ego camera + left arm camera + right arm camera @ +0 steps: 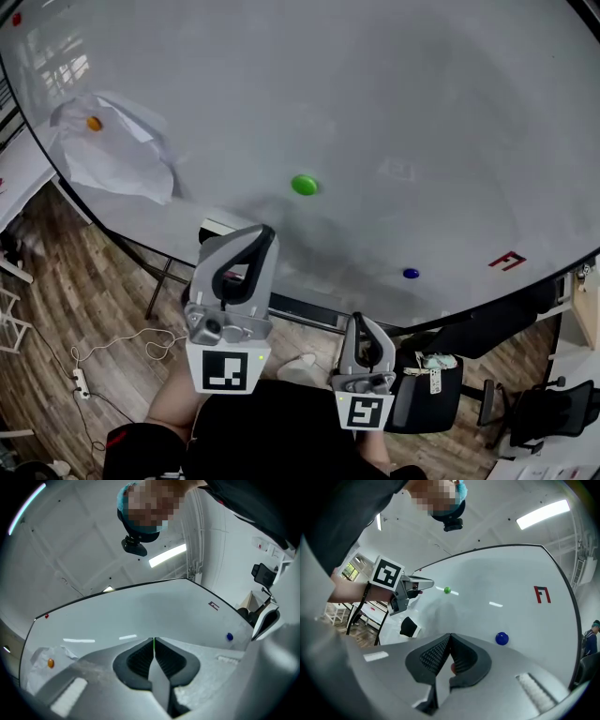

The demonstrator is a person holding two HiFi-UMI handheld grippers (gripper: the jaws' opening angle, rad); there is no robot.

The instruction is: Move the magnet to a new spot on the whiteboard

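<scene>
While both claws sit low by its bottom edge, the glossy whiteboard (422,112) carries, far L, a crumpled paper sheet (122,155) w/ a small round orange magnet (94,123) on it. Mid-board sits the round green magnet (304,185), flat on the surface, near but clear of my L claw (265,231); its ribbed black pads are pressed together, nothing held. R claw (359,319) likewise closed, empty. Further R: blue magnet (411,274), red mark (507,261).
</scene>
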